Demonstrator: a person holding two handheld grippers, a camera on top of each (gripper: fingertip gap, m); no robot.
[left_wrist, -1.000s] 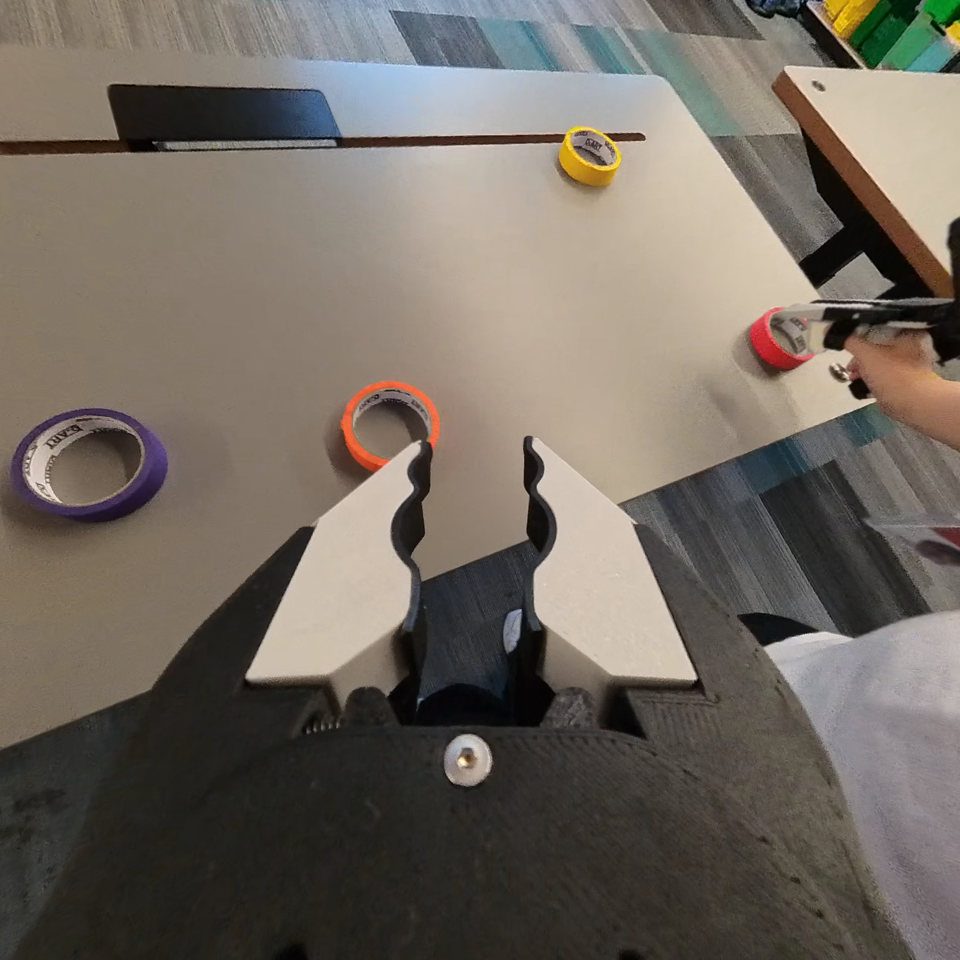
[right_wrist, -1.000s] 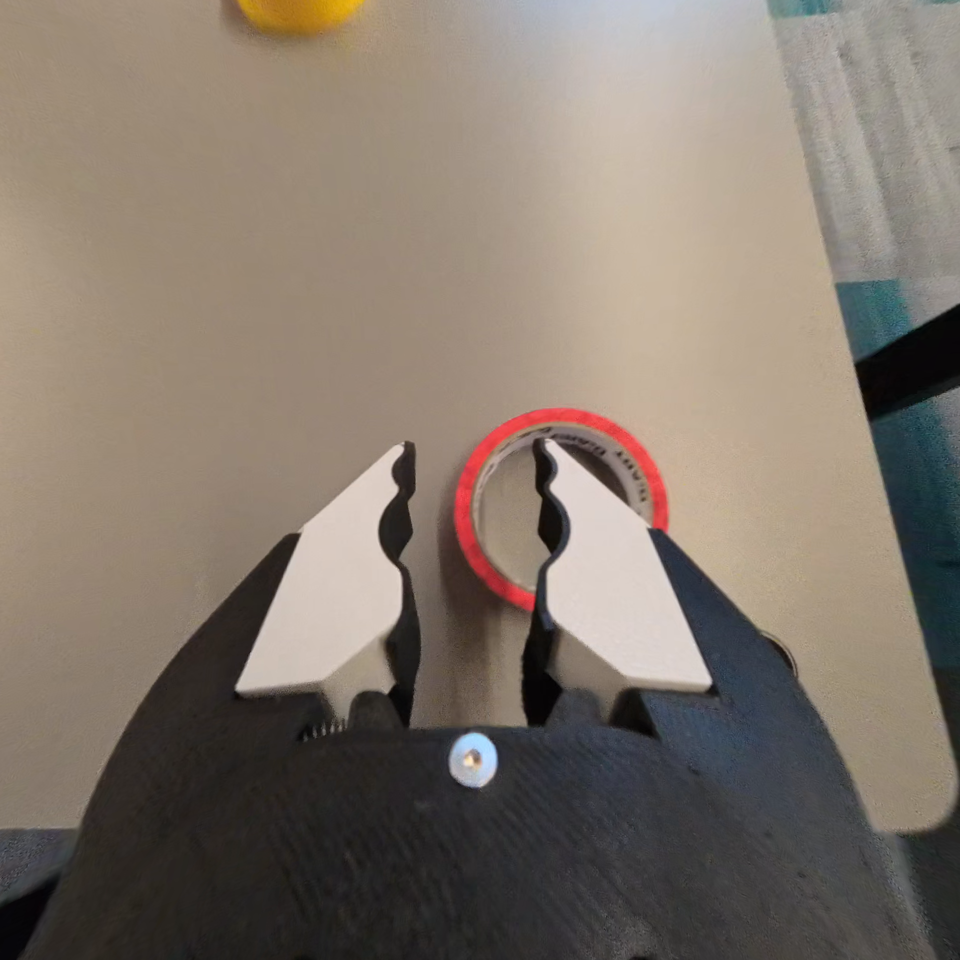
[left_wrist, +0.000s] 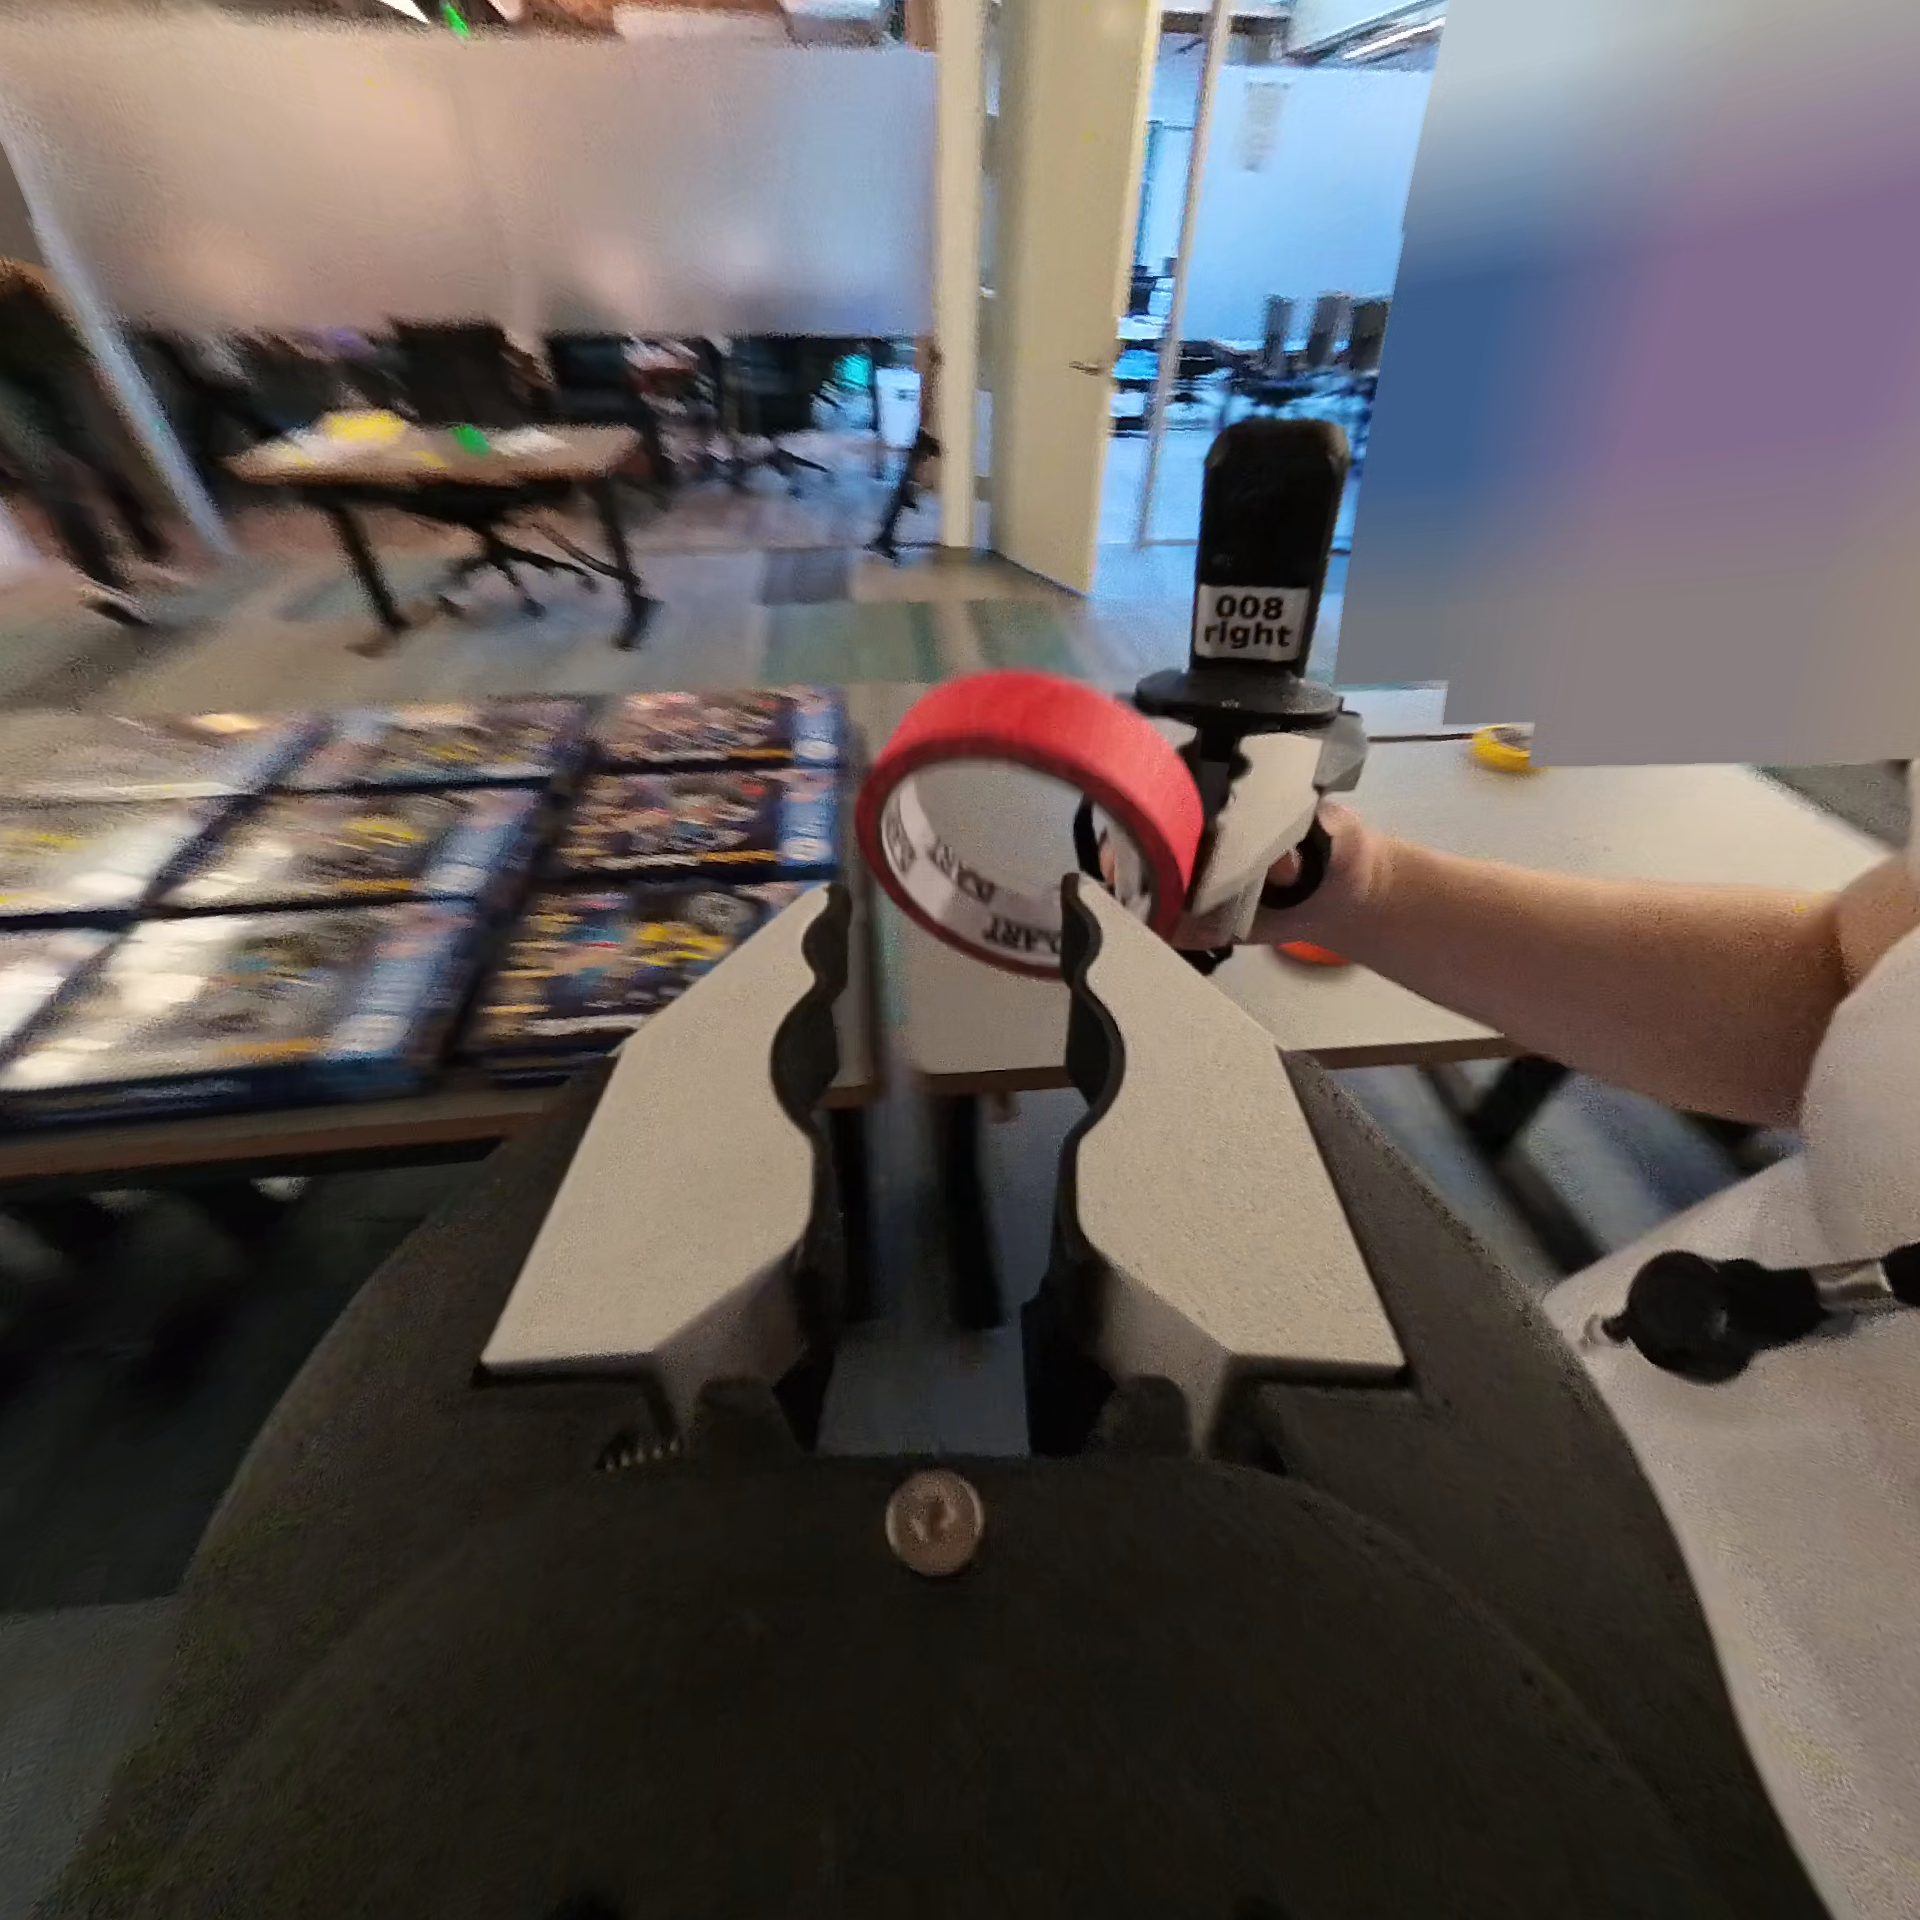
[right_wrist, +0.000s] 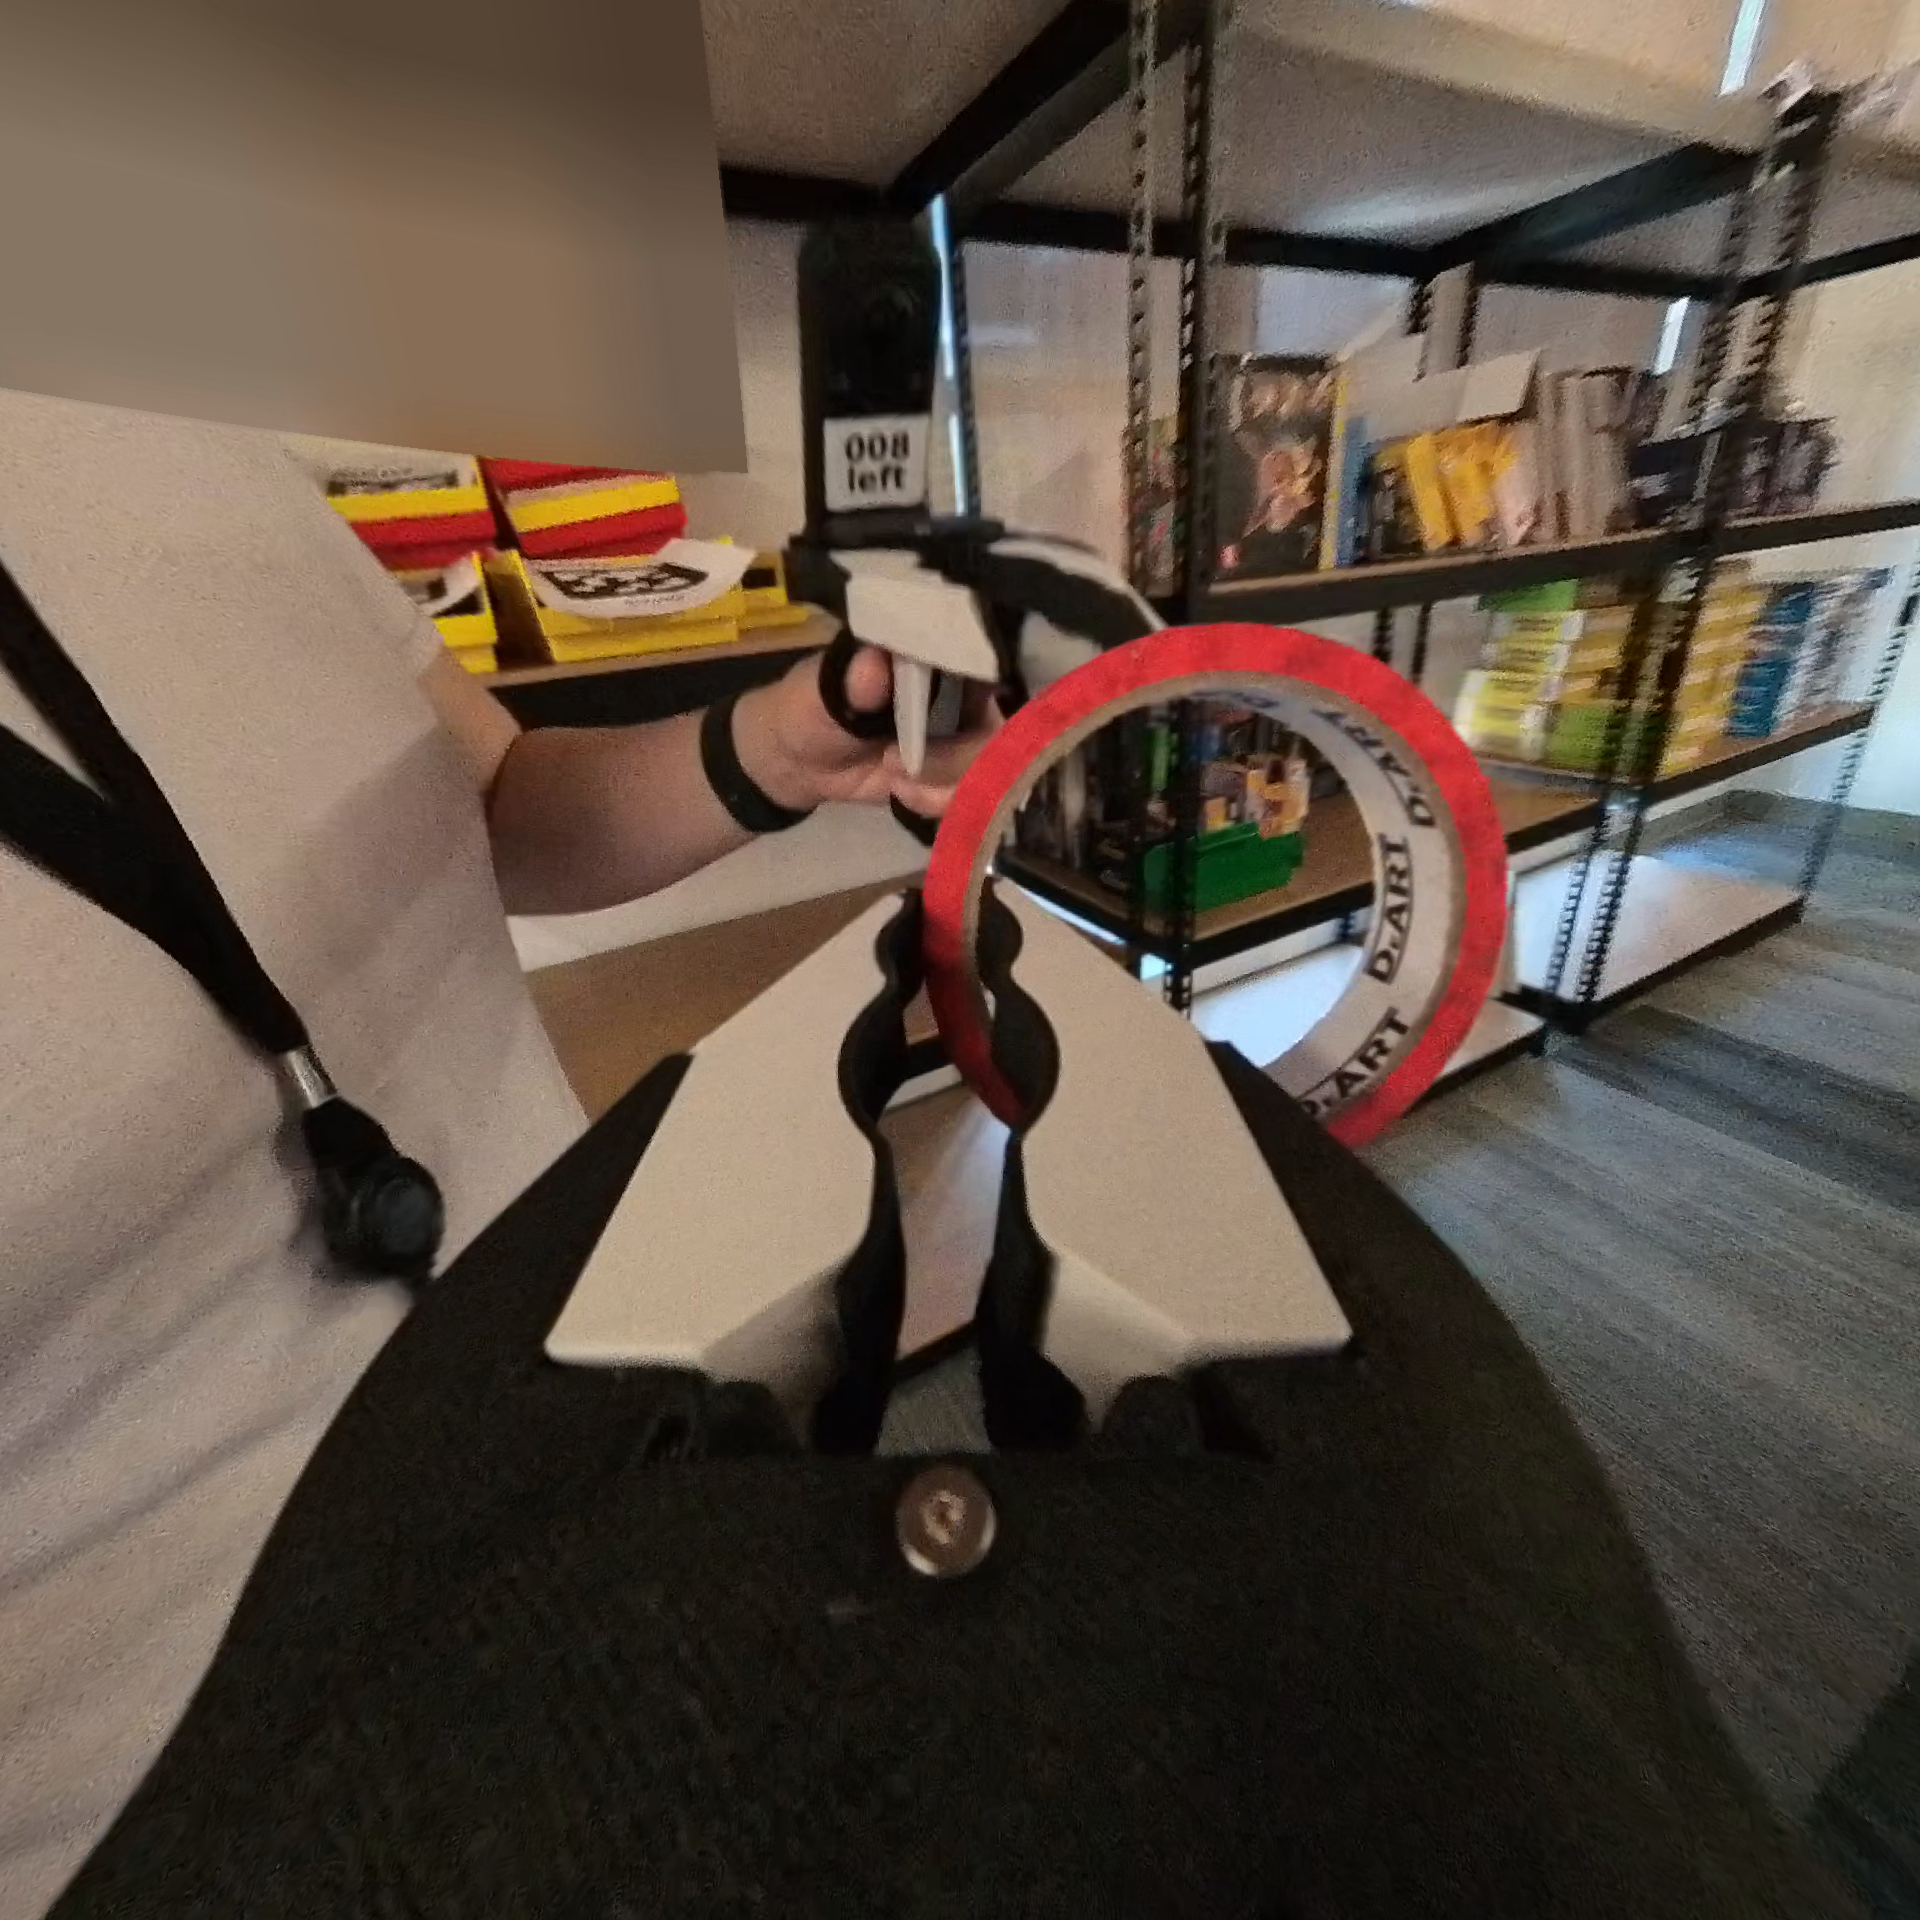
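Note:
A red tape roll (right_wrist: 1455, 800) with a white inner core hangs in the air, upright. My right gripper (right_wrist: 951, 920) is shut on the roll's left wall, one finger inside the ring and one outside. In the left wrist view the same roll (left_wrist: 1039, 727) is held up by the right gripper (left_wrist: 1143, 868), which a hand grips from the right. My left gripper (left_wrist: 951, 904) is open and empty. It points at the roll, whose lower edge lies just beyond its right fingertip (left_wrist: 1081, 914). The left gripper (right_wrist: 1091, 597) also shows behind the roll in the right wrist view.
A table edge (left_wrist: 1351, 1044) lies ahead with a yellow tape roll (left_wrist: 1501, 746) and an orange one (left_wrist: 1311, 951) on it. Dark printed boxes (left_wrist: 416, 883) cover a table on the left. Black metal shelves (right_wrist: 1621, 540) with boxes stand to the right. The person's white shirt (right_wrist: 208, 831) is close.
My right gripper has shut on the red tape roll and lifted it off the table. Both grippers have risen and turned to face each other; the left one stays open.

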